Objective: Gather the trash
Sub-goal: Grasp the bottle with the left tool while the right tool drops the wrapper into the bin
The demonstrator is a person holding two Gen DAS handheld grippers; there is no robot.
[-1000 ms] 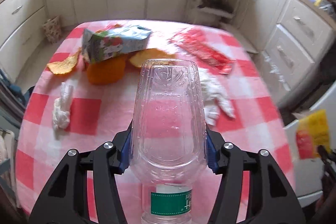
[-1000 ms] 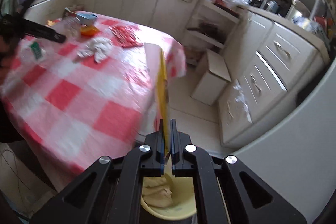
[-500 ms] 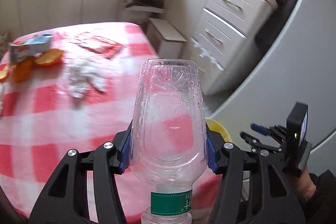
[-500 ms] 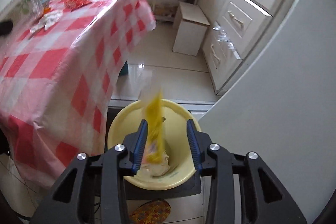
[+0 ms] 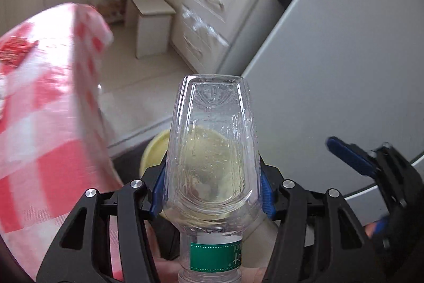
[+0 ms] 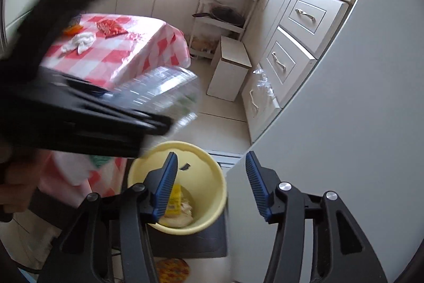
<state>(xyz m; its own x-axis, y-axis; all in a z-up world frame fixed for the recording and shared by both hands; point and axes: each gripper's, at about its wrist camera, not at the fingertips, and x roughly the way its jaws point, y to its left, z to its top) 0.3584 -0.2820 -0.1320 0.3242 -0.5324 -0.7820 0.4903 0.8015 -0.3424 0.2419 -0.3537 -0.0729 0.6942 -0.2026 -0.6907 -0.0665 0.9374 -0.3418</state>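
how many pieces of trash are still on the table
3 in view: a white crumpled tissue, a red wrapper beside it, and orange peel at the far edge. The left gripper blocks part of the table, so more may be hidden.

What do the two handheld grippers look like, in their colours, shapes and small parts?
Both the left gripper and the right gripper are black, with angular arms pierced by triangular cut-outs and round silver screws at the joints. Their fingers bear blue pads; on the right gripper these show fine ribbing. No cables or markings are visible.
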